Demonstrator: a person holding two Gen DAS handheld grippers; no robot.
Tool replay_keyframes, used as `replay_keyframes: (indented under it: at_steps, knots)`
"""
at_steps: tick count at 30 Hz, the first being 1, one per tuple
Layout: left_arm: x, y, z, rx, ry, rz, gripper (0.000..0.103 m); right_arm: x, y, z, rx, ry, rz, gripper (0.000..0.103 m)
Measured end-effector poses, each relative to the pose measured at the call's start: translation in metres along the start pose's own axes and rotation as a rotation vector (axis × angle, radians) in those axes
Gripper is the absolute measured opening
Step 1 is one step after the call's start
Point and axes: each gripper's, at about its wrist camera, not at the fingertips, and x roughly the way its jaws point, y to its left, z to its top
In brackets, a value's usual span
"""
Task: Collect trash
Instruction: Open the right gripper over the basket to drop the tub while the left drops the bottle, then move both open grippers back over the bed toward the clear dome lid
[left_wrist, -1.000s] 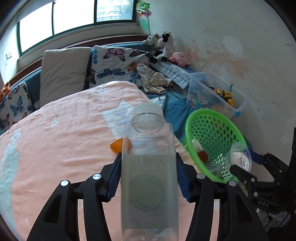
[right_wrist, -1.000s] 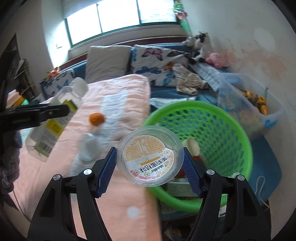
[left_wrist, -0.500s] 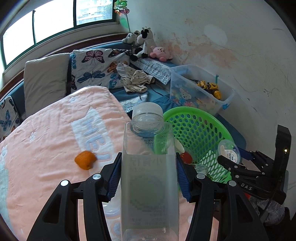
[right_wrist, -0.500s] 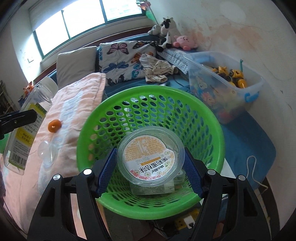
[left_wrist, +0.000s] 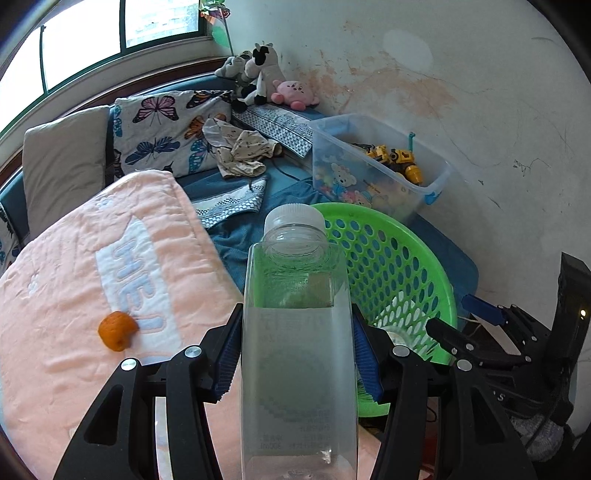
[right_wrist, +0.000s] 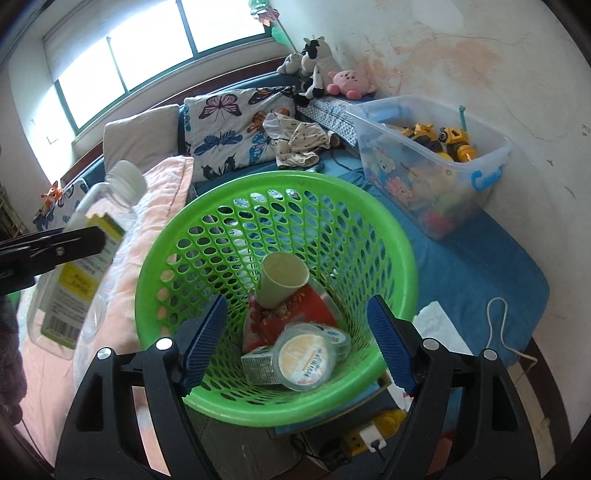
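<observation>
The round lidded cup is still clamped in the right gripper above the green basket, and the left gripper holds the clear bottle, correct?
Not quite. The right wrist view shows the round lidded cup lying inside the green basket; the right gripper is opening, nothing between its pads. The left gripper does hold the clear bottle.

We're in a lived-in home bedroom. A butterfly pillow at eleven o'clock, plush toys at twelve, and a toy bin at one o'clock, against a stained wall.

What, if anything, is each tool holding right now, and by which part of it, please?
The left tool grips the clear plastic bottle by its flat sides, mid-body. The right tool, jaws opening, holds nothing; the round lidded cup lies in the green basket.
</observation>
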Motion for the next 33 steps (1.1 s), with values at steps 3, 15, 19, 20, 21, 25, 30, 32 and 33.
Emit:
replay_keyframes:
  at_steps: [3, 15, 19, 20, 21, 25, 30, 32, 33]
  knots:
    - [0.007, -0.009, 0.002, 0.006, 0.008, -0.007, 0.053, -0.007, -0.002, -0.003, 0.001, -0.008, 0.001, 0.078]
    - [0.027, -0.026, -0.001, 0.009, 0.05, -0.031, 0.058, -0.024, -0.012, -0.01, 0.028, -0.04, 0.012, 0.079]
    - [0.016, -0.028, -0.001, 0.019, 0.01, -0.045, 0.069, -0.027, -0.011, -0.011, 0.035, -0.042, 0.014, 0.079]
    - [0.012, -0.027, -0.002, 0.023, 0.004, -0.048, 0.069, -0.027, -0.011, -0.011, 0.036, -0.042, 0.016, 0.079]
    - [0.007, -0.026, -0.003, 0.026, -0.003, -0.048, 0.069, -0.028, -0.01, -0.012, 0.036, -0.043, 0.018, 0.079]
    - [-0.011, -0.018, -0.009, 0.039, -0.026, -0.031, 0.069, -0.033, -0.006, -0.013, 0.03, -0.049, 0.027, 0.079]
    - [-0.029, 0.005, -0.021, 0.018, -0.035, 0.011, 0.069, -0.039, 0.004, -0.015, 0.018, -0.06, 0.044, 0.079]
    - [-0.034, 0.018, -0.028, 0.009, -0.033, 0.04, 0.069, -0.041, 0.009, -0.016, 0.011, -0.064, 0.051, 0.08]
    - [-0.036, 0.024, -0.031, 0.001, -0.03, 0.048, 0.069, -0.041, 0.011, -0.016, 0.008, -0.064, 0.055, 0.08]
